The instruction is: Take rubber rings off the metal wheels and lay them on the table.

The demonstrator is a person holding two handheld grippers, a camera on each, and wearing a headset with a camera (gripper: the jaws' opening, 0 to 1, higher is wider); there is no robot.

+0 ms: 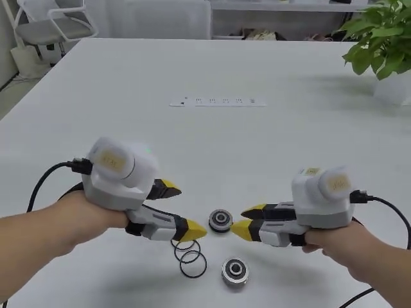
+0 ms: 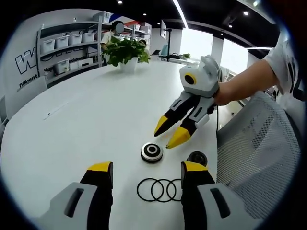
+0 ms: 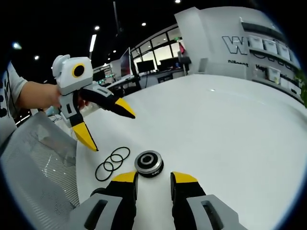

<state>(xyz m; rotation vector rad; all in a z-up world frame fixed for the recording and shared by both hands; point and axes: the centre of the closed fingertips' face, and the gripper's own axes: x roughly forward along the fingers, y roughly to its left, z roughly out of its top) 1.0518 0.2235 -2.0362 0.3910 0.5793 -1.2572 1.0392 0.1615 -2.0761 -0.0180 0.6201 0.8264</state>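
Observation:
A metal wheel with a black rubber ring (image 1: pixel 221 219) lies flat on the white table (image 1: pixel 257 141), between the two grippers. A second wheel (image 1: pixel 235 271) sits nearer to me. Three loose black rubber rings (image 1: pixel 190 255) lie in a row beside it, below the left jaws. My left gripper (image 1: pixel 185 208) is open wide and holds nothing; in its own view the jaws (image 2: pixel 147 166) frame the wheel (image 2: pixel 151 152) and the rings (image 2: pixel 160 189). My right gripper (image 1: pixel 246 220) is open, its tips just short of the wheel (image 3: pixel 148 163), with nothing between them.
A white power strip (image 1: pixel 218 101) lies at mid-table. A potted plant (image 1: pixel 379 42) stands at the far right corner. An office chair (image 1: pixel 54 22) is beyond the far left edge, and a grey mesh chair (image 2: pixel 259 153) is close behind the near edge.

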